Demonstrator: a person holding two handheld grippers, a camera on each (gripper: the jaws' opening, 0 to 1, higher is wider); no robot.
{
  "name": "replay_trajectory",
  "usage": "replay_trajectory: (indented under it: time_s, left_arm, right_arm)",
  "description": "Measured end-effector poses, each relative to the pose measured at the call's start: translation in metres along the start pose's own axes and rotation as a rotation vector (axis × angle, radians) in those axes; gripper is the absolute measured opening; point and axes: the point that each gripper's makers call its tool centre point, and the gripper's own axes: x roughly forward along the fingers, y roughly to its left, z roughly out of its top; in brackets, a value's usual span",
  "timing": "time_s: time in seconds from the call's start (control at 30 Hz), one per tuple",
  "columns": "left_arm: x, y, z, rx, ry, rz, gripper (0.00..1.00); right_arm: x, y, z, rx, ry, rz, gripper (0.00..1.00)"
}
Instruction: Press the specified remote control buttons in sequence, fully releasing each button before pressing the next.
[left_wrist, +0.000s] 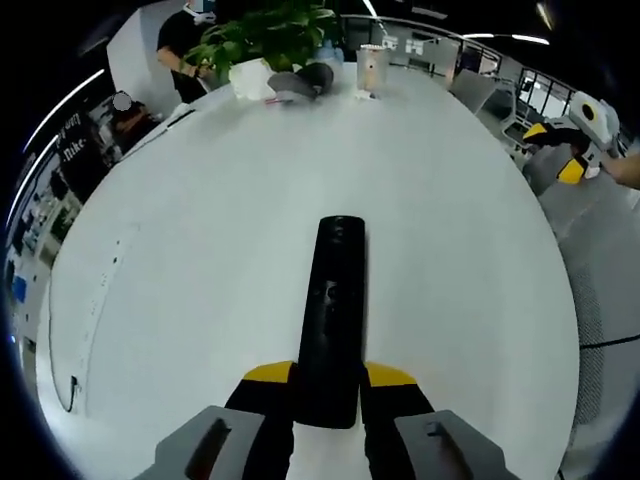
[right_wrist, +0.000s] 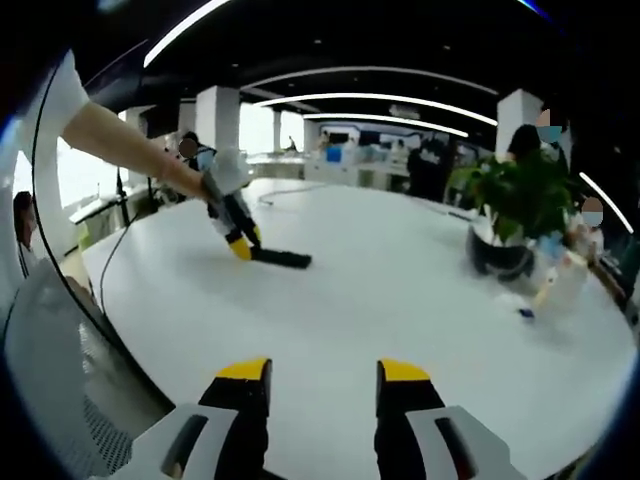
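Remote control (left_wrist: 333, 318): black, lying flat on the white table (left_wrist: 200, 260), its near end clamped between the jaws of my left gripper (left_wrist: 328, 385). Its far end points away from me toward the potted plant (left_wrist: 268, 30). Beyond the remote, at the table's far edge near the plant, stands a cup (left_wrist: 372, 68). My right gripper (right_wrist: 324, 378) hovers over the table's near edge, well apart from the remote, jaws wide, nothing between them.
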Motion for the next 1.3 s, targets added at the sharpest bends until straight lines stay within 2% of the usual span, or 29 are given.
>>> replay_trajectory:
  time_s: [0.1, 0.17, 0.23, 0.3, 0.4, 0.9, 1.3]
  left_arm:
    - [0.001, -0.001, 0.001, 0.0, 0.008, -0.003, 0.24]
    - [0.001, -0.001, 0.001, 0.003, 0.01, -0.002, 0.24]
    - [0.001, -0.001, 0.001, -0.003, 0.009, -0.002, 0.24]
    - [0.001, -0.001, 0.001, -0.001, 0.01, 0.0, 0.24]
    - [0.001, -0.002, 0.001, 0.005, 0.01, -0.003, 0.23]
    - [0.001, -0.009, 0.001, -0.023, 0.002, 0.011, 0.23]
    - [0.0, -0.03, 0.0, 0.024, 0.004, -0.023, 0.23]
  right_arm:
    - [-0.001, -0.006, -0.004, -0.004, 0.021, -0.038, 0.39]
    - [-0.002, -0.014, -0.003, -0.001, 0.013, -0.079, 0.45]
    - [-0.003, -0.017, -0.001, 0.019, -0.002, -0.092, 0.49]
    - [-0.003, -0.014, -0.002, 0.03, 0.003, -0.074, 0.46]
    - [-0.002, -0.012, -0.003, -0.004, 0.016, -0.072, 0.4]
    - [-0.001, -0.008, -0.006, -0.003, 0.034, -0.045, 0.38]
    - [0.0, -0.005, -0.005, 0.008, 0.026, -0.023, 0.35]
